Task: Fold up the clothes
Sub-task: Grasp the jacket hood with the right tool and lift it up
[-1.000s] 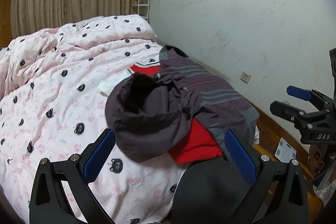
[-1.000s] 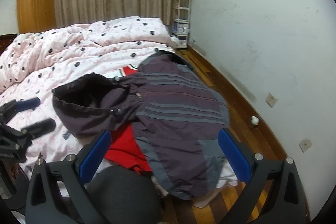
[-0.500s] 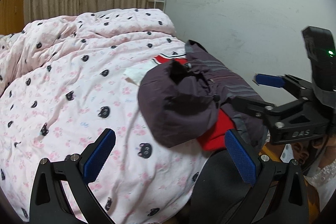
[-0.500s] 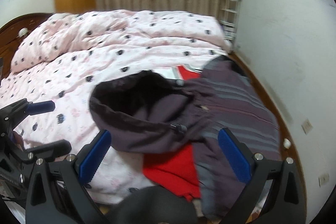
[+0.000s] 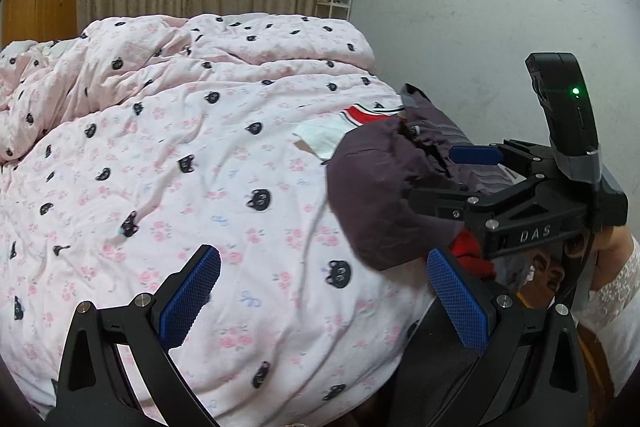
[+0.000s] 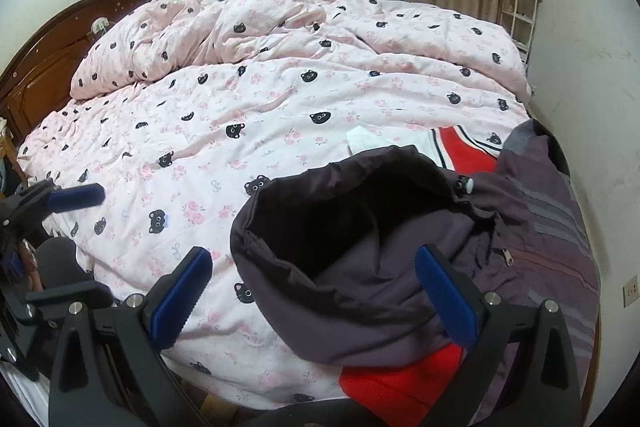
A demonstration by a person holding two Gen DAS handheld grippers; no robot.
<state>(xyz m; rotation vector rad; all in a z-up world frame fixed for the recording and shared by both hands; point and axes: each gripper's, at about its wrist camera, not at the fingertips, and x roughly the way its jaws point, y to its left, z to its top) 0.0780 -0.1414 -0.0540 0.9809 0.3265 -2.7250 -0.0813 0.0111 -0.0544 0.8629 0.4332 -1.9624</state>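
1. The left gripper is spread wide, holding nothing.
2. The right gripper is likewise spread wide and empty.
3. The purple hooded jacket lies at lower right of the right wrist view, over a red garment, on the pink quilt.

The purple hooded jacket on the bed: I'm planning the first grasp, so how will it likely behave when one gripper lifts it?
The purple hooded jacket lies crumpled with its hood slumped open, so it will probably drape and sag. Its thin-looking fabric suggests it is light, perhaps slippery. It overlaps a red garment, which might drag along.
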